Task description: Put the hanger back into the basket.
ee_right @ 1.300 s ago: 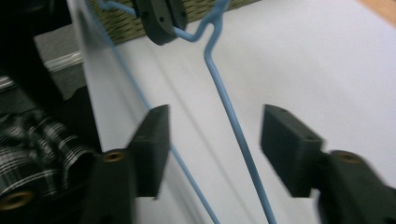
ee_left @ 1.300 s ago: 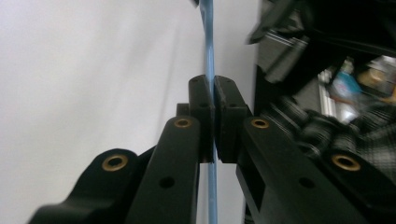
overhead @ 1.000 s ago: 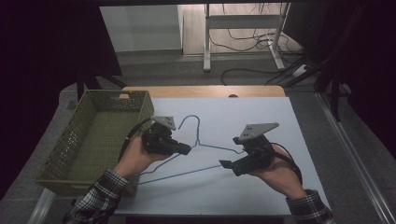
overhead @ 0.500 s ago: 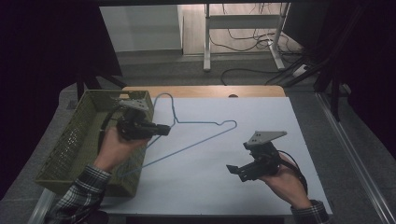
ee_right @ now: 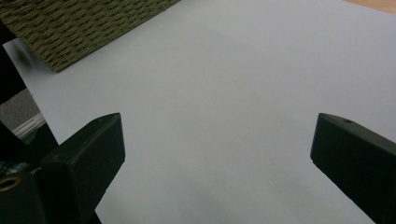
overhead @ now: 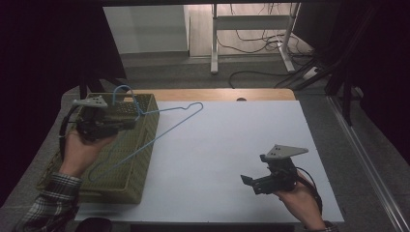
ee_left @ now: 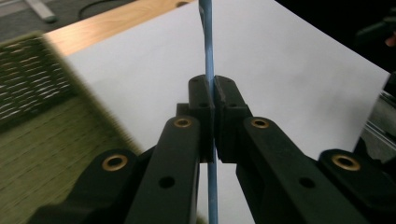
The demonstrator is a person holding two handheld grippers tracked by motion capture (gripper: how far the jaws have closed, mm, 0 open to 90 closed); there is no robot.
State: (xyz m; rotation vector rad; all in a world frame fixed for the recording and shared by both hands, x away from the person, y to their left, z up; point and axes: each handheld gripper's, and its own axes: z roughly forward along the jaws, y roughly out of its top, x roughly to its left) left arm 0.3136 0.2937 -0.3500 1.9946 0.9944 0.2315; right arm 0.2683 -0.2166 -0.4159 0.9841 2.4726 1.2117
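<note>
— Hanger news? Where had the thin blue wire coat hanger (overhead: 159, 126) gone?

— Off the white sheet's middle, carried over the olive woven basket (overhead: 140, 179) at the table's left edge, pinched in the left gripper (overhead: 126, 123).

— And the right gripper (overhead: 248, 182)?

— Spread wide, empty, near the front edge. Dropping it in looked next.

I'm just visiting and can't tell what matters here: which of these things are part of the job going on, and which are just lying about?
Part of the job:
- blue wire hanger, clamped in the left gripper
- green basket, which the hanger hangs over
- right gripper, open above the white sheet

Just lying about:
- cables on the floor
- metal stand behind the table
</note>
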